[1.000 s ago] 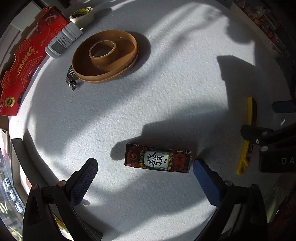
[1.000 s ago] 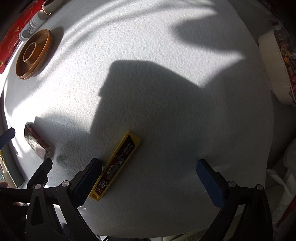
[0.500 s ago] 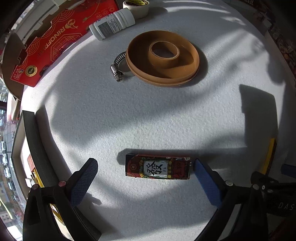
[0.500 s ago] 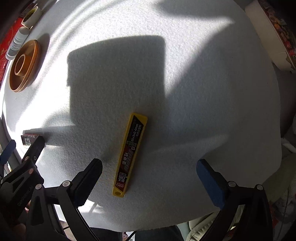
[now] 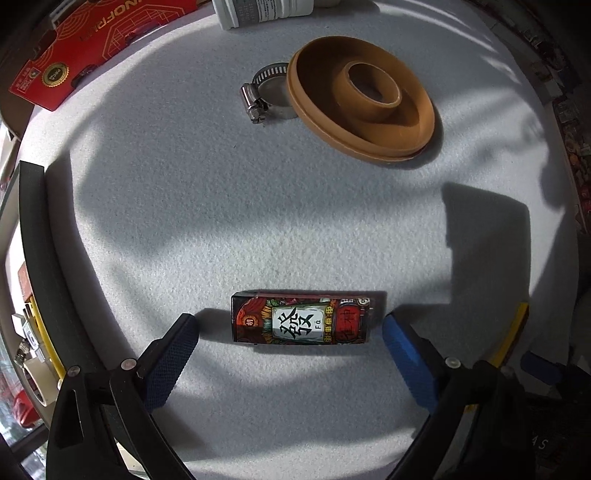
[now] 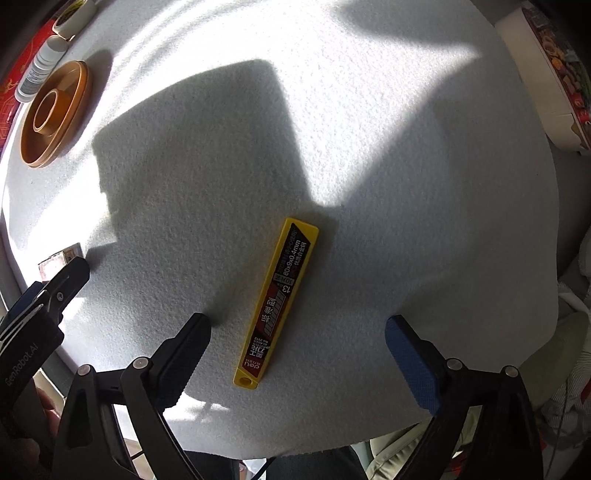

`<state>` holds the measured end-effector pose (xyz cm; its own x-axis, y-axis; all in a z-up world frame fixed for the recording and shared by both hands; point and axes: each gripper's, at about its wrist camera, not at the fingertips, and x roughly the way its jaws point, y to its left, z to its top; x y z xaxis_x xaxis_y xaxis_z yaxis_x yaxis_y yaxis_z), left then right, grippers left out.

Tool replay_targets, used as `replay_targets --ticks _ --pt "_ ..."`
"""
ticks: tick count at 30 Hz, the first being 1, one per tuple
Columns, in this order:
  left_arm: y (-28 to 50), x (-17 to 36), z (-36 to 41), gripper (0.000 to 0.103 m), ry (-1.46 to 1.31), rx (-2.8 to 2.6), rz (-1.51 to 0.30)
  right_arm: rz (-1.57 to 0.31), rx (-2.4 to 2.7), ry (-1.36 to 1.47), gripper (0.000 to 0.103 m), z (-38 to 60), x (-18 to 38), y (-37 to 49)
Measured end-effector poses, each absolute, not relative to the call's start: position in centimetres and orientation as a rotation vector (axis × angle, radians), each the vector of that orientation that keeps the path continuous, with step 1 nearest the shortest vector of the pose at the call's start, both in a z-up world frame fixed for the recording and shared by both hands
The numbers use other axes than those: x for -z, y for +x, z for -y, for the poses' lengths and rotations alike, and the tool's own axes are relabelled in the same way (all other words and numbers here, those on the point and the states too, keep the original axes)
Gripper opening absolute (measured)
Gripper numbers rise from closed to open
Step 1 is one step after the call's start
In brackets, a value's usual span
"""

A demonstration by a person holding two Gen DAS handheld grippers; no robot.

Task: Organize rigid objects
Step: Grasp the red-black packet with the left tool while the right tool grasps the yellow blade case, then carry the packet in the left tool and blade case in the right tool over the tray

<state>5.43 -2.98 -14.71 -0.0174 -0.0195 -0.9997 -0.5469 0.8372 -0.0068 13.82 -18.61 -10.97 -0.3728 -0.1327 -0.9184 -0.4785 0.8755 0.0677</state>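
A: Where is the patterned little box (image 5: pixel 301 320)?

B: Flat on the white felt table (image 5: pixel 258 206), lying crosswise between the fingers of the left gripper (image 5: pixel 291 345). The right blue pad (image 5: pixel 404 356) is just beside the box's end, perhaps touching; I cannot tell. The left pad (image 5: pixel 170 360) stands clear of the other end. The jaws have just been closing, with the box between them, not yet clamped.

A: And the yellow blade case (image 6: pixel 277 304)?

B: Also flat on the felt, running lengthwise and a little tilted between the fingers of the right gripper (image 6: pixel 297 352). Neither pad touches it; there is bare felt on both sides. Those jaws have just been closing too, and nothing is gripped.

A: How do the two sit to each other?

B: Near. In the right wrist view the left gripper's dark finger reaches in from the left edge, at the box's end.

A: What lies farther out?

B: A tan ring-shaped dish (image 5: pixel 360 98) with a metal hose clamp (image 5: pixel 266 92) touching its rim. Beyond them a white bottle (image 5: pixel 266 11) on its side, a tape roll (image 6: pixel 74 16) and a red carton (image 5: pixel 99 44) at the table's far edge.
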Motion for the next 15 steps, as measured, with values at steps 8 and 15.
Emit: replay_targets --ticks 8,15 --pt "8.0 13.6 5.7 0.071 -0.385 -0.325 -1.620 -1.939 -0.586 -0.508 0.016 17.7 9.9 13.5" --pt "5.7 9.5 6.9 0.072 -0.410 -0.256 -1.550 -1.844 -0.677 -0.522 0.016 18.4 6.2 16.1"
